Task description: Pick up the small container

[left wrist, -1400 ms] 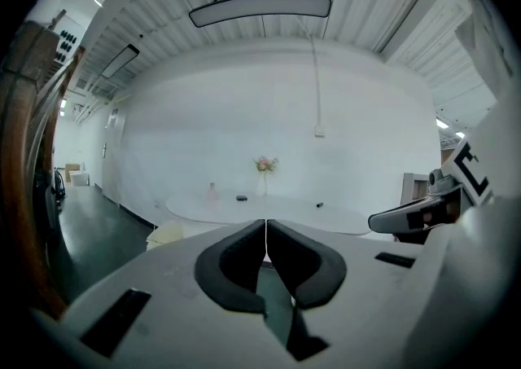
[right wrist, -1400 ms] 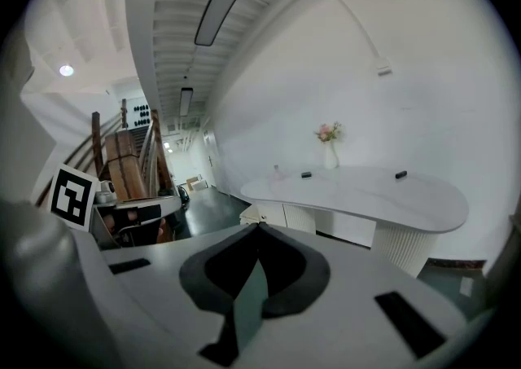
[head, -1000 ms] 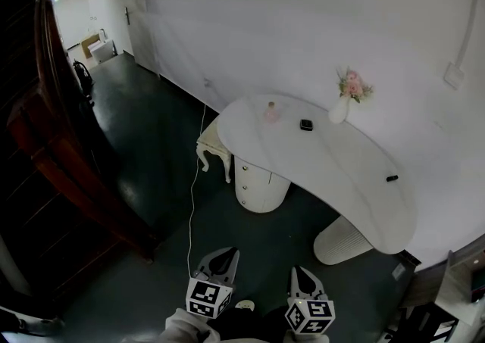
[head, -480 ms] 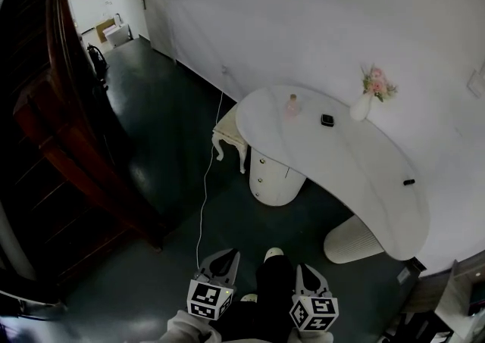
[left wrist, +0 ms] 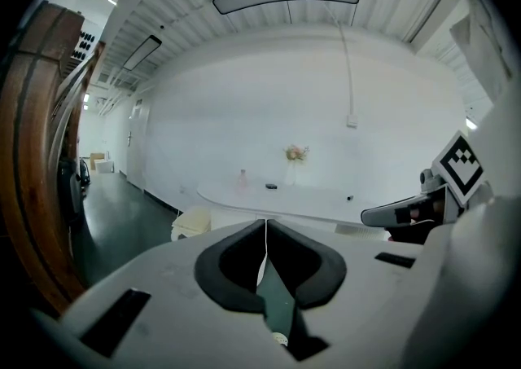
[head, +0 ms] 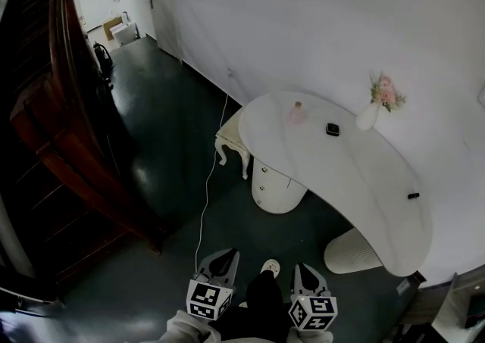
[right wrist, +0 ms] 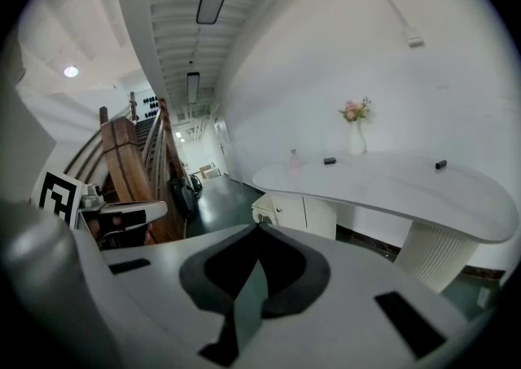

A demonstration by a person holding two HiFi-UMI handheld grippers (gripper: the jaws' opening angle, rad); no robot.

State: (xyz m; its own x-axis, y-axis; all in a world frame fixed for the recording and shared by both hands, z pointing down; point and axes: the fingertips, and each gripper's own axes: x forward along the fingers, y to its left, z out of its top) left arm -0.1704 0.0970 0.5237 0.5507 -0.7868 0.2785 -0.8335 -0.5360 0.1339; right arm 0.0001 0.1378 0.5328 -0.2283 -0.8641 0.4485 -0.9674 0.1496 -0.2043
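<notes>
The left gripper (left wrist: 264,224) and right gripper (right wrist: 259,229) are side by side, jaws closed on nothing. Well ahead of both, the black container (head: 332,129) lies on the table (head: 364,179), between the pink bottle (head: 297,113) and the vase (head: 369,116). It is too small to tell its long axis or any print.

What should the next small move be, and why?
Probably a step closer to the table. The left tool and right tool are shut and empty, low in the head view. The table stands across the floor from them, so the small dark box on it, likely the container, looks out of reach.
</notes>
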